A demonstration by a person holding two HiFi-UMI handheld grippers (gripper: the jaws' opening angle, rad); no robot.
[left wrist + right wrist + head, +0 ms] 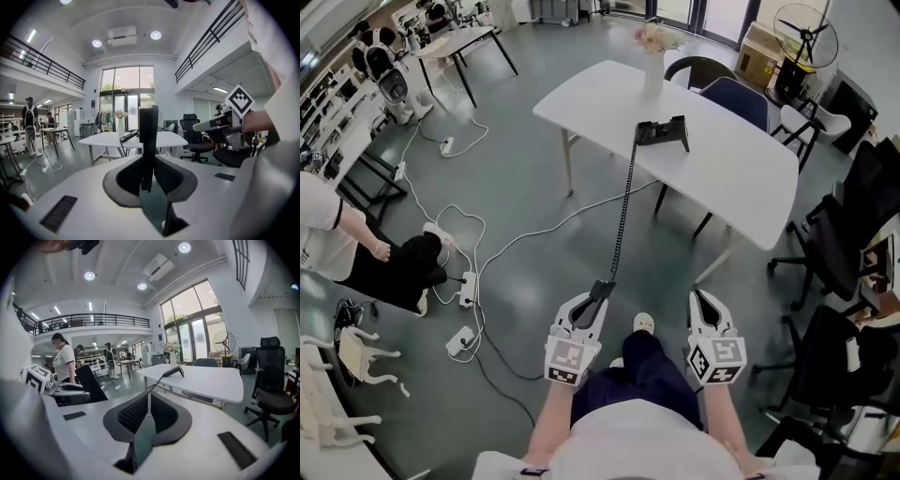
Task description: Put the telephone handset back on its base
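Observation:
My left gripper [593, 302] is shut on the black telephone handset [602, 289], held out over the grey floor well short of the table. In the left gripper view the handset [147, 136] stands upright between the pads. Its coiled cord [623, 206] stretches up to the black telephone base [661, 133], which sits on the white table [741, 178]. The base also shows in the right gripper view [173, 372]. My right gripper [703, 305] hangs beside the left one, shut with nothing in it. Its pads [136, 413] meet in the right gripper view.
A vase of flowers [653, 56] stands at the table's far edge. Chairs [731, 94] sit behind the table and black office chairs [834, 244] crowd the right side. Cables and power strips [464, 281] lie on the floor at left, near a seated person [328, 234].

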